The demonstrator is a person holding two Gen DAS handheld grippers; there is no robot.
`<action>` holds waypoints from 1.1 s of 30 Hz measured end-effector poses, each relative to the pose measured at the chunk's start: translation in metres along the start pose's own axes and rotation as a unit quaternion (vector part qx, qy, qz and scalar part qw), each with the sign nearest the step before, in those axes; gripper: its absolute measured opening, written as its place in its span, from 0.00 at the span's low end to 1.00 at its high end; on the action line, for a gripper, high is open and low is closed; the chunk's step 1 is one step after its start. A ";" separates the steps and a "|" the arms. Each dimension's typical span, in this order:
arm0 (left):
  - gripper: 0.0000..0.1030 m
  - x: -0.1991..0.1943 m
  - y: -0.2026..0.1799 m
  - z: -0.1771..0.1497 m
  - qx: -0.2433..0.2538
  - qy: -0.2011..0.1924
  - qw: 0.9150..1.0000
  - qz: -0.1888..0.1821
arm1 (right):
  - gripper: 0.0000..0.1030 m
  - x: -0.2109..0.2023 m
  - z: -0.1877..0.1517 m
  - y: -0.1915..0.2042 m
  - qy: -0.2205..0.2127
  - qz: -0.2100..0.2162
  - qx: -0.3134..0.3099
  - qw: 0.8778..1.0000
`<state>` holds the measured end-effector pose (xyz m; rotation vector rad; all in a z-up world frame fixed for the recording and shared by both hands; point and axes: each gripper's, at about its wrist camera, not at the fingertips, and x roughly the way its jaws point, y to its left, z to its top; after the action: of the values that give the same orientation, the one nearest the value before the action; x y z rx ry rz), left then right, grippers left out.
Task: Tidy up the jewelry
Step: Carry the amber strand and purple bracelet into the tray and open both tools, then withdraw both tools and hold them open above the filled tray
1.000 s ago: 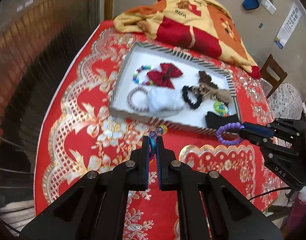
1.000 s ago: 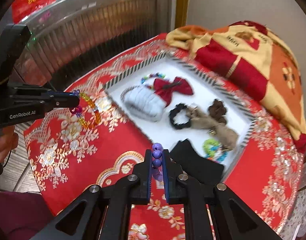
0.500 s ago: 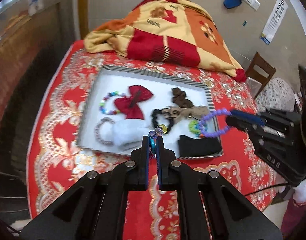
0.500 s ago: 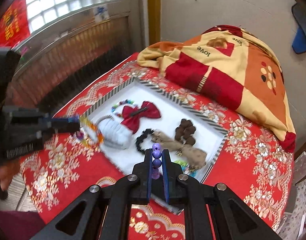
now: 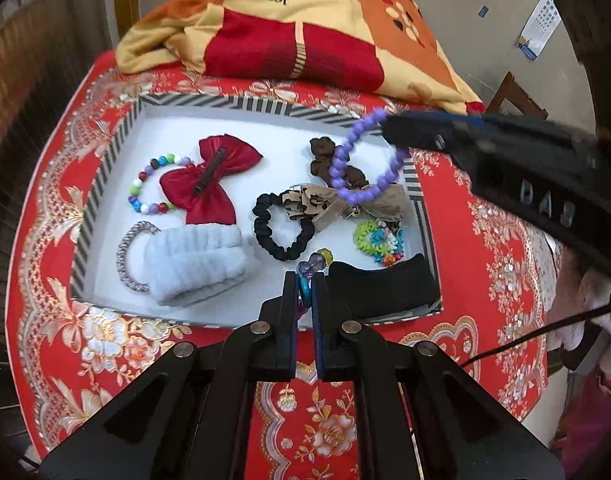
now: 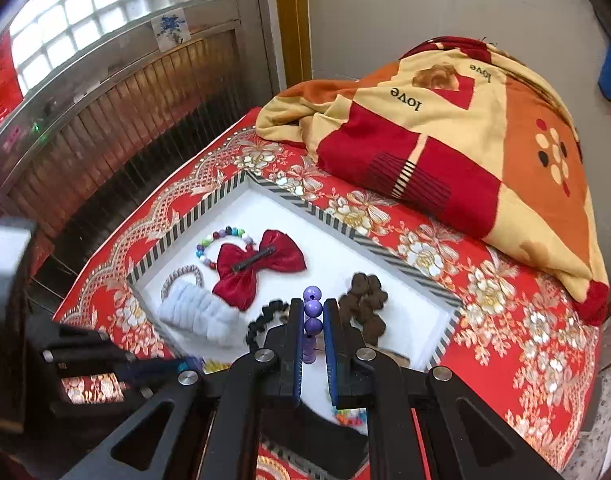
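The left gripper (image 5: pixel 304 280) is pinched tight on a crystal bead bracelet (image 5: pixel 317 263), whose purple and yellow faceted beads poke out just past the fingertips, over the near edge of the tray (image 5: pixel 105 168). The right gripper (image 6: pixel 312 312) is likewise clamped, on a purple bead bracelet (image 5: pixel 355 164); in the left wrist view its round lilac beads hang in a loop from the gripper tip at about 2 o'clock, dangling above the tray's right half, while in the right wrist view three beads stand in a row between the fingers. The tray is a shallow white box with a black-and-white striped rim, resting on a red and gold embroidered cloth (image 5: pixel 85 340) over the tabletop. Inside it, at 10 o'clock, a multicoloured bead bracelet (image 5: pixel 145 196) lies partly under a red satin bow clip (image 5: pixel 213 178); at 8 o'clock a pale fluffy wristband (image 5: pixel 197 264) sits against a silver woven bangle (image 5: pixel 125 256). Near the centre lie a black scrunchie (image 5: pixel 279 232) and a leopard-print bow (image 5: pixel 317 204), with a brown scrunchie (image 5: pixel 325 160) at 1 o'clock beneath the hanging purple loop. A green and mixed-colour bead bracelet (image 5: pixel 379 240) and a black cloth (image 5: pixel 381 288) occupy the 4 o'clock corner, just beside the left gripper's tips. A folded red, orange and yellow blanket (image 5: pixel 305 32) is heaped beyond the tray at 12 o'clock.
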<state>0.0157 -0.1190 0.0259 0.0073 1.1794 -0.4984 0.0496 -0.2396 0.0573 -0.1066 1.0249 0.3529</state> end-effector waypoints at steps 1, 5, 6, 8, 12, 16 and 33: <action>0.05 0.004 0.001 0.001 -0.002 0.004 1.000 -0.001 | 0.09 0.005 0.004 0.000 0.002 0.003 -0.001 1.000; 0.05 0.017 0.011 0.005 -0.017 0.016 1.000 0.000 | 0.09 0.026 0.019 -0.001 0.008 0.020 -0.001 1.000; 0.05 0.020 0.015 0.006 -0.021 0.019 1.000 0.001 | 0.09 0.032 0.023 -0.002 0.010 0.025 0.000 1.000; 0.05 0.026 0.023 0.008 -0.030 0.024 0.999 0.006 | 0.09 0.046 0.031 -0.004 0.016 0.034 0.002 0.999; 0.05 0.037 0.036 0.007 -0.049 0.036 0.998 0.013 | 0.09 0.081 0.043 -0.017 0.037 0.038 0.018 0.998; 0.05 0.046 0.042 0.004 -0.061 0.047 0.997 0.014 | 0.08 0.114 0.044 -0.038 0.062 0.032 0.048 0.996; 0.55 0.041 0.031 0.000 -0.055 0.023 0.997 0.044 | 0.16 0.075 0.006 -0.050 0.016 0.022 0.101 0.995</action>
<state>0.0392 -0.1065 -0.0178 -0.0225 1.2448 -0.3567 0.1070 -0.2672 -0.0071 0.0930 1.0911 0.2869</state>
